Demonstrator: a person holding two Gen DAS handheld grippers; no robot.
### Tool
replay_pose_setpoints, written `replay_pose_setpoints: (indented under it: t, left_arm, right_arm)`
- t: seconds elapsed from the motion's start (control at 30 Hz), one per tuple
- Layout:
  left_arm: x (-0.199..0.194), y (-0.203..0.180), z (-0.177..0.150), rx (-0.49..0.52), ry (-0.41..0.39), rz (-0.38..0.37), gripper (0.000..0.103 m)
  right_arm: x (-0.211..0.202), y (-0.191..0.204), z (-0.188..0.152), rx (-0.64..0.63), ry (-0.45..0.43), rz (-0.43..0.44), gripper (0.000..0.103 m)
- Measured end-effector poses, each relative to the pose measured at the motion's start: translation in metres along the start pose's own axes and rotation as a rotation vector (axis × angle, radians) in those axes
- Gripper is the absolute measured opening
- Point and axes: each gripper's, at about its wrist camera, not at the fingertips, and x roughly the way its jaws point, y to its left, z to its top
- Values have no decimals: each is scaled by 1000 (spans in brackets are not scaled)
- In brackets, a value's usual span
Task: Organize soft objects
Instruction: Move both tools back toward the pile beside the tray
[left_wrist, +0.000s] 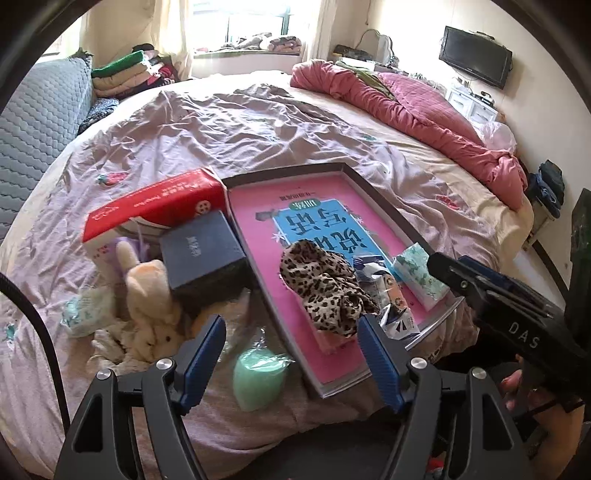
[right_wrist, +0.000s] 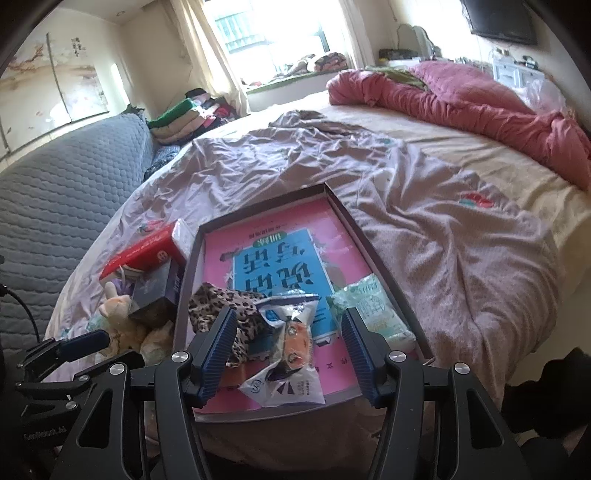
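Both grippers: black angular frames w/ triangular cutouts, silver round screws, ribbed blue pads. Right gripper (left_wrist: 480, 284) had white "DAS" lettering; black cable (left_wrist: 44, 332) by left gripper (left_wrist: 291, 354).

bed (left_wrist: 258, 125), rumpled mauve sheet: grey shallow tray (left_wrist: 373, 192) near the front edge; left of it red box (left_wrist: 155, 206), dark blue box (left_wrist: 203, 254), cream plush rabbit (left_wrist: 147, 295), green pouch (left_wrist: 258, 376); pink quilt (left_wrist: 406, 107) bunched along the far right side
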Motion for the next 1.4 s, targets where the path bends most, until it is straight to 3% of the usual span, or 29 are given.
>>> replay_pose_setpoints:
  t: [0.1,0.47,0.77,1.4]
  left_arm:
    - [-7,5,0,-6,-12,5,73]
    - [-31,19,2,-8,-61,67,74]
    - [-44,41,2,-53,-85,67,74]
    - [-92,140,0,-206,-145,178,74]
  right_arm:
    - [-7,4,4,-9,-24,-9,72]
    - [-26,32,13,-89,-75,-34,75]
    - [-34,53,16,-129,-78,-18,75]
    - [-37,110,12,-248,-55,42,76]
